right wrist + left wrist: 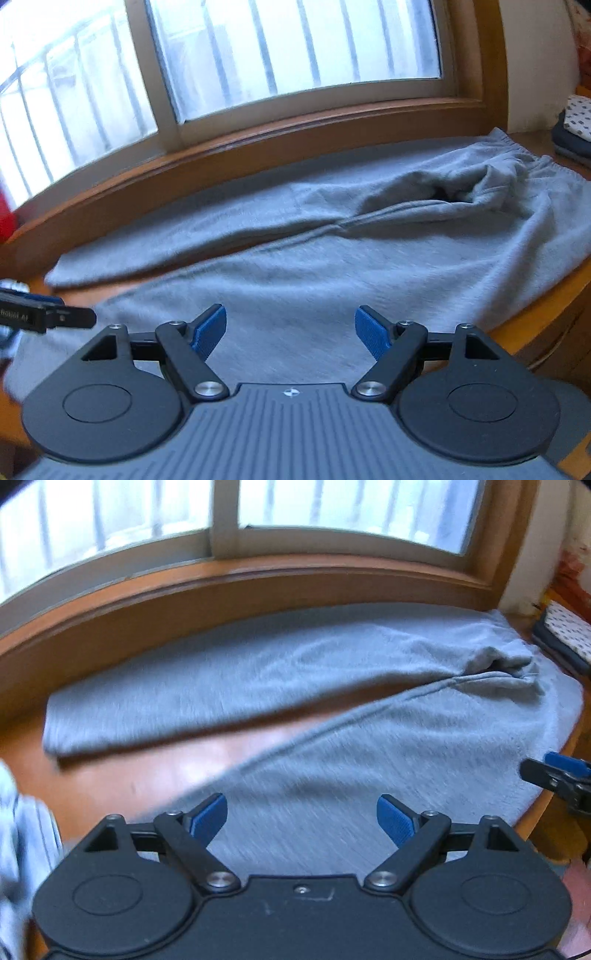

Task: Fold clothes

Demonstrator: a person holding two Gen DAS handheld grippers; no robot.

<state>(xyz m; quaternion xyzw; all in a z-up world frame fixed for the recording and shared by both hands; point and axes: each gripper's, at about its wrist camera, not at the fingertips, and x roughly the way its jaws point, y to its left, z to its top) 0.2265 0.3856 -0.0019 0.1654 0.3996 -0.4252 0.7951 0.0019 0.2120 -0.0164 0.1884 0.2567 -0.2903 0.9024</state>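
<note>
Grey sweatpants point(369, 709) lie spread on the wooden window ledge point(147, 760), legs stretching left and waistband far right, while the left gripper point(301, 819) and right gripper point(290, 330) hover above the near leg, fingers apart and empty.

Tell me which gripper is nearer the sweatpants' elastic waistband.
Right. The right gripper hovers open over the near leg toward the waistband end; the left gripper, also open, is farther along toward the cuffs.
</note>
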